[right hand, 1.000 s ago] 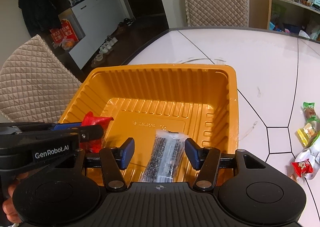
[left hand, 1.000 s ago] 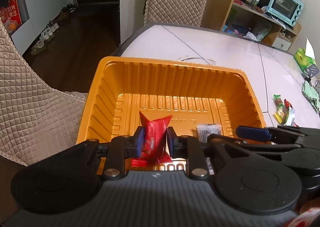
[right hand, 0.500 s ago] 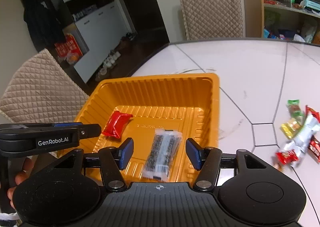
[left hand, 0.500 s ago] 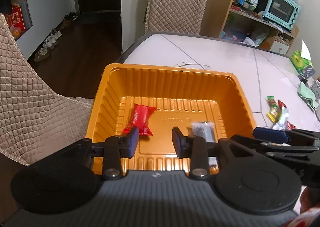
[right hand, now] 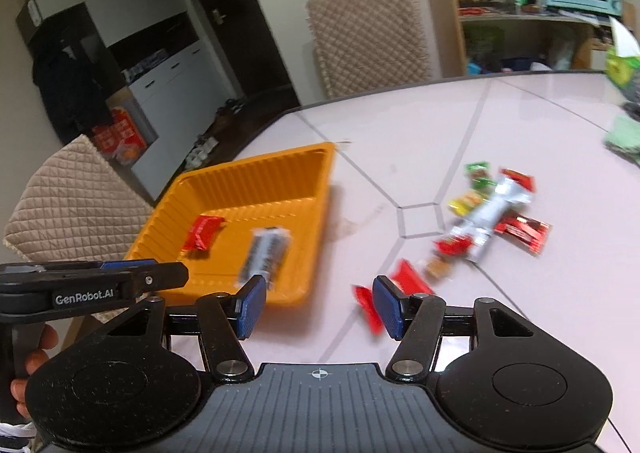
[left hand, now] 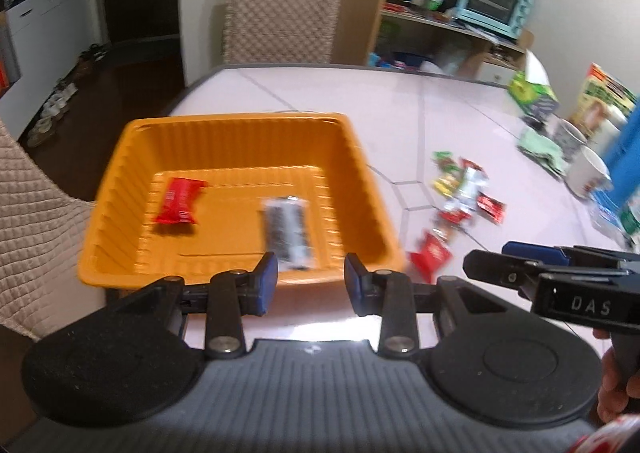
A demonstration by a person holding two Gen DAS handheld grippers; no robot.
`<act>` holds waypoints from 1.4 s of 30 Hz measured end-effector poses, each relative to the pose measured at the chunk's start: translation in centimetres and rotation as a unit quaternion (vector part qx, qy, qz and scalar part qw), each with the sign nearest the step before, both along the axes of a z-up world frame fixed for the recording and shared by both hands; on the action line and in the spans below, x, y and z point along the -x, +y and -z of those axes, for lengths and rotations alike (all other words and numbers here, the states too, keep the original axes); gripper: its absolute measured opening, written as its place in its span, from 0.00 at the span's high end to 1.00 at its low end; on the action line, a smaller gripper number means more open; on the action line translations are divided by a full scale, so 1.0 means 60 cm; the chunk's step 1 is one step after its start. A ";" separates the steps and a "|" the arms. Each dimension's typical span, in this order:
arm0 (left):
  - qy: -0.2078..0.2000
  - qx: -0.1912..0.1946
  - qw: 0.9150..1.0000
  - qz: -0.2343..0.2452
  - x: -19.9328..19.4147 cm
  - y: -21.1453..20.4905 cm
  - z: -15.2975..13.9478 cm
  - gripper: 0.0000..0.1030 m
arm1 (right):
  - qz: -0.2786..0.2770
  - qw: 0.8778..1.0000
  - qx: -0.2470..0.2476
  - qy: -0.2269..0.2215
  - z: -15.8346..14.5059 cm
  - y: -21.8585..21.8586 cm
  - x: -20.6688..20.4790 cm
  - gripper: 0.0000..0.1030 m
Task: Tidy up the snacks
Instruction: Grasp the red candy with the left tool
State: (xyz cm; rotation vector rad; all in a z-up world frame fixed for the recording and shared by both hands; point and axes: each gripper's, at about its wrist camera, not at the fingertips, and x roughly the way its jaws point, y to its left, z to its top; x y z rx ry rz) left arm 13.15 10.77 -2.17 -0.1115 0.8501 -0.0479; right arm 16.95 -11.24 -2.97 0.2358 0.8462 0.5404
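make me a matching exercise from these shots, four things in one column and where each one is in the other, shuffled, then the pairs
Things:
1. red snack packet
2. dark clear-wrapped snack
3. silver wrapper
4. blue toaster oven

Places:
A. on the shelf behind the table
B. in the orange tray, left part of the floor
C. on the table, in the loose snack pile
D. in the orange tray, nearer its right wall

Pairs: 1-B, 2-D, 3-C, 4-A
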 end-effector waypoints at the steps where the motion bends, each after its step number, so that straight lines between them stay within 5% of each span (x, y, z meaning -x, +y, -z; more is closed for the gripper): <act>1: -0.001 0.000 1.000 0.011 0.003 -0.013 0.001 0.68 | 0.006 1.000 -0.001 0.001 0.000 -0.013 0.007 0.42; 20: -0.013 -0.038 0.981 0.188 -0.044 -0.181 0.042 0.69 | 0.112 0.993 -0.001 0.036 0.031 -0.178 0.030 0.42; 35: 0.043 -0.102 0.968 0.227 -0.144 -0.238 0.108 0.68 | 0.154 0.985 0.000 0.074 0.071 -0.227 -0.015 0.42; 42: 0.085 -0.147 0.953 0.251 -0.171 -0.266 0.129 0.68 | 0.163 0.983 -0.005 0.084 0.079 -0.235 -0.032 0.42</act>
